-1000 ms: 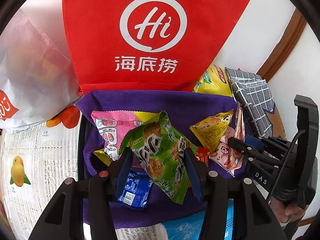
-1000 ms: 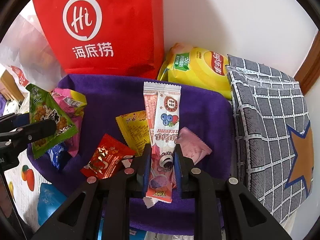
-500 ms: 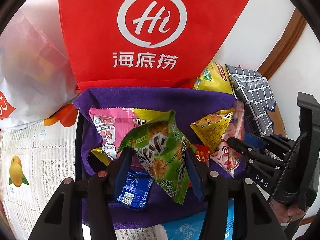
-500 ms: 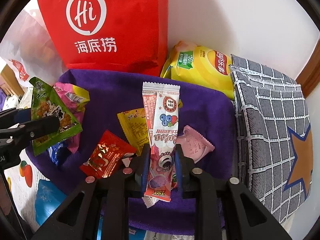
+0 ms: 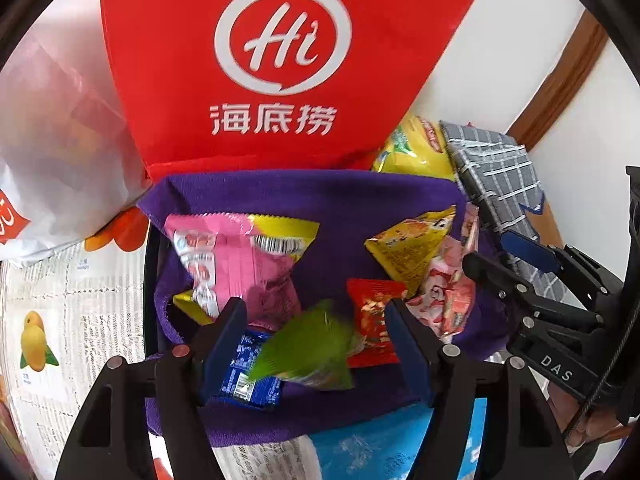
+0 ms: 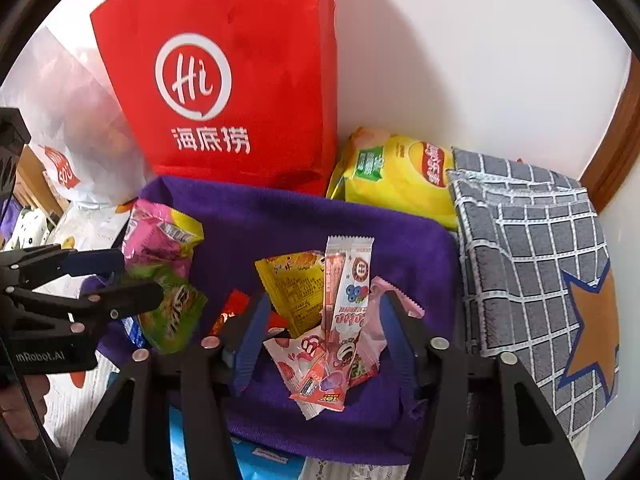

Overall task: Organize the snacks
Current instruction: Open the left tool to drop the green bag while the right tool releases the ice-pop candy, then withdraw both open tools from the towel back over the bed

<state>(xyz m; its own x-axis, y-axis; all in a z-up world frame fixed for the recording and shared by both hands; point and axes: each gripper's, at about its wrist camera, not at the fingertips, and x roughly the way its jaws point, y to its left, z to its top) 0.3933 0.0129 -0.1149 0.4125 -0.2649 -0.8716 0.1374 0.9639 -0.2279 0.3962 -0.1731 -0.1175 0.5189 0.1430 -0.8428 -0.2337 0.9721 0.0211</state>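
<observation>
A basket lined with purple cloth (image 5: pixel 320 200) holds several snack packets. My left gripper (image 5: pixel 314 320) hangs over its near side, jaws opening. A blurred green packet (image 5: pixel 308 348) drops loose between them, clear of both pads, above a blue packet (image 5: pixel 248 372) and beside a pink packet (image 5: pixel 236 264). My right gripper (image 6: pixel 324 332) is also opening. The long pink stick packet (image 6: pixel 344 312) stands loose between its pads, with a gap on each side. It rests on a yellow packet (image 6: pixel 296 288) and other small packets. The other gripper shows at the edge of each view: the right gripper (image 5: pixel 492 252), the left gripper (image 6: pixel 136 278).
A red paper bag (image 5: pixel 280 60) stands behind the basket against the white wall. A yellow chips bag (image 6: pixel 400 176) and a grey checked cloth (image 6: pixel 532 260) lie to the right. A white plastic bag (image 5: pixel 52 140) is at left, and a light blue packet (image 5: pixel 372 448) lies in front.
Both grippers' jaws have spread apart. The green packet has slipped down out of the left grip. The right gripper has let go of the stick packet and risen slightly.
</observation>
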